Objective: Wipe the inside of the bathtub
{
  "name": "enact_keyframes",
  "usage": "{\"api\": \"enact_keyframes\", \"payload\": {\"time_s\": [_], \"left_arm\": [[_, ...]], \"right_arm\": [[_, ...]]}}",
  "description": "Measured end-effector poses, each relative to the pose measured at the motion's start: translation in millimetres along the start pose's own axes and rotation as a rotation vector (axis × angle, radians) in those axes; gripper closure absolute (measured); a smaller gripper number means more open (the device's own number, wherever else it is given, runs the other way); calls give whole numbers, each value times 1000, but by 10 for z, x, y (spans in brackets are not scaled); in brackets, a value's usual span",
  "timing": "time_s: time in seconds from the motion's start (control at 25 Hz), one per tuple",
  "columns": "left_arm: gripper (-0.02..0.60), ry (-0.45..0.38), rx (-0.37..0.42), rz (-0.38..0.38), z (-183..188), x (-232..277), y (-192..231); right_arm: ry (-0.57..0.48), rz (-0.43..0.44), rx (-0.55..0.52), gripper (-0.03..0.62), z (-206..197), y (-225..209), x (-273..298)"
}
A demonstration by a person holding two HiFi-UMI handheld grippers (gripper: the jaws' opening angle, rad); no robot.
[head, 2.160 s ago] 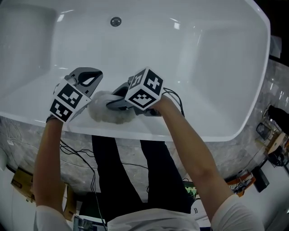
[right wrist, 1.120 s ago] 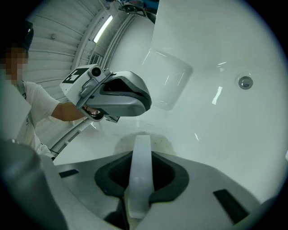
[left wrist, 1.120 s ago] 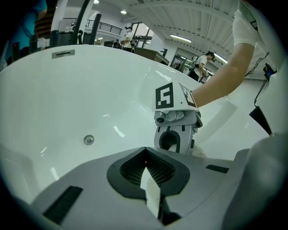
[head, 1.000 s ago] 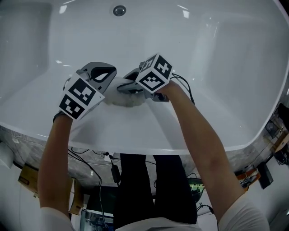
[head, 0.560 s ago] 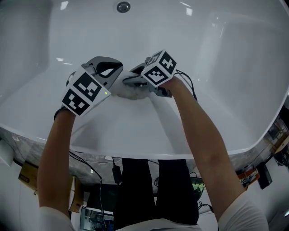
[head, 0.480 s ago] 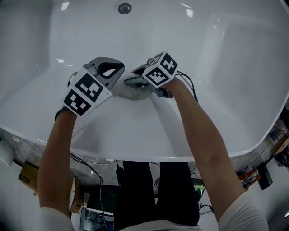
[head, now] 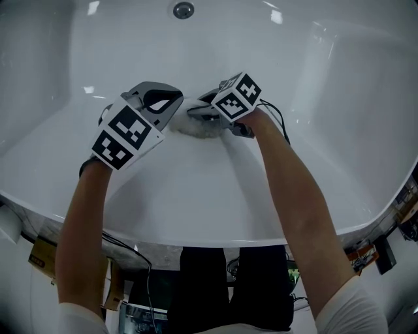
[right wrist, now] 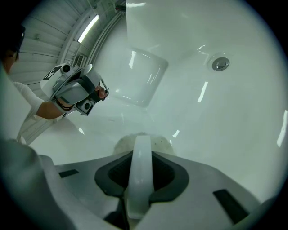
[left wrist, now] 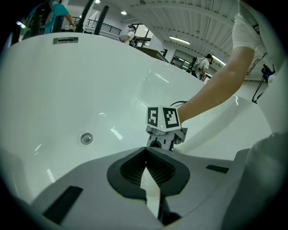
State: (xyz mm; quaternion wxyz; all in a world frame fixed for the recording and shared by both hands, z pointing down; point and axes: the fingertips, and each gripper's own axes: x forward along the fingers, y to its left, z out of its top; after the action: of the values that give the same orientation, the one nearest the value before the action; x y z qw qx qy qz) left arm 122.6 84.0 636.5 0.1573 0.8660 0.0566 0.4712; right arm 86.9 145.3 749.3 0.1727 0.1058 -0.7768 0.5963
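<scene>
Down inside the white bathtub [head: 313,98], the right tongs [head: 194,112] are clamped on a fluffy white cloth [head: 201,129]. The cloth is pressed against the sloping inner wall, on the person's side of the drain [head: 183,9]. The left tongs [head: 174,111] are also on the near side of the drain, close beside the cloth. Their jaws are closed together with nothing between them.
</scene>
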Motion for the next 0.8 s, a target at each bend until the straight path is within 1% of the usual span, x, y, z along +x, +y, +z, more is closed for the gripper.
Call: {"api": "enact_keyframes", "payload": {"time_s": [0.32, 0.52, 0.8], "left_arm": [[571, 16, 3, -15, -128, 149, 104], [571, 16, 14, -32, -131, 174, 59], [571, 29, 35, -57, -111, 231, -27]], "right_arm": [[7, -62, 8, 500, -33, -452, 102], [25, -100, 23, 500, -82, -580, 84], [41, -129, 35, 500, -246, -674, -92]]}}
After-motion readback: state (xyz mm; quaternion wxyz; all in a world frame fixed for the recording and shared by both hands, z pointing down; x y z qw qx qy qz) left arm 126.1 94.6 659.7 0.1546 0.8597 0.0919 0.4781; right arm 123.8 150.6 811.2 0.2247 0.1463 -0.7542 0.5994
